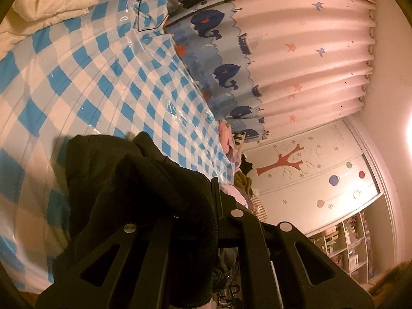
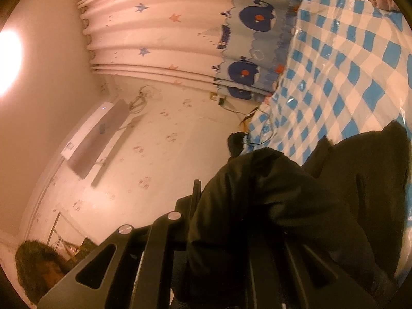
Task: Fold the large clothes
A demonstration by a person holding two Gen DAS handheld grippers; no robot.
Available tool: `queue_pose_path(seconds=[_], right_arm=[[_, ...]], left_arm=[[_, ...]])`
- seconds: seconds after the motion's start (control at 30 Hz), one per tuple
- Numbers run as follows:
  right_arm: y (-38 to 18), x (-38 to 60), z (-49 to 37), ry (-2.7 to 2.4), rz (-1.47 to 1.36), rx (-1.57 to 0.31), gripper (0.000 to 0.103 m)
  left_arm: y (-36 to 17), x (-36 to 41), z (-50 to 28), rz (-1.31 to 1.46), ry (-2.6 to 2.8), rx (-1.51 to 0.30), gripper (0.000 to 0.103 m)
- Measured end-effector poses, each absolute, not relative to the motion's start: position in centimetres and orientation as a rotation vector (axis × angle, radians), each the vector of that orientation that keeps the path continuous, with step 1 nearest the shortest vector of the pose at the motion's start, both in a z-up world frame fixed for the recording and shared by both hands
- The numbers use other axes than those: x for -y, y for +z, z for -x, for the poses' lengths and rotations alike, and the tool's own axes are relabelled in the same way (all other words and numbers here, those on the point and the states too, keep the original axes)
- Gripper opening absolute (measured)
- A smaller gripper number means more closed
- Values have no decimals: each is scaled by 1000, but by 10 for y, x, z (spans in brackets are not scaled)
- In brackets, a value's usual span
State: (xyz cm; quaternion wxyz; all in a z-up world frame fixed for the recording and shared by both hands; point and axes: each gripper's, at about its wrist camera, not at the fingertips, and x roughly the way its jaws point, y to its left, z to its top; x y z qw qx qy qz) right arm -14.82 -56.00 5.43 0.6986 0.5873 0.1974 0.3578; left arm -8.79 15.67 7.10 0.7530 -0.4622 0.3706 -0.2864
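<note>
**Black garment lifted off the bed**

I see one dark, thick garment (image 1: 144,185), bunched and creased. Its gathered upper edge hangs raised over my view, while the rest (image 2: 360,180) drapes down onto the blue-checked bed cover (image 1: 90,82), near its edge.

Warm, dim orange light comes from a blown-out glaring ceiling lamp (image 2: 7,61). Glints streak the glossy blue-and-white checked plastic sheet (image 1: 85,82); fisheye bending darkens every edge.
</note>
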Motion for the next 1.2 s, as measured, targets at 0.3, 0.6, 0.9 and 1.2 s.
queue_pose_path(seconds=[0.3, 0.6, 0.9, 1.2], right_arm=[[2, 567, 90, 641, -1366, -565, 10], [-53, 570, 52, 508, -1388, -689, 10], [-83, 569, 38, 436, -1375, -781, 14], [-61, 571, 44, 464, -1387, -732, 78]], left_arm=[[32, -145, 29, 1041, -541, -874, 4], [-20, -136, -17, 1049, -431, -939, 5], [-70, -124, -40, 1003, -318, -1026, 10], [-55, -139, -43, 1192, -366, -986, 85]])
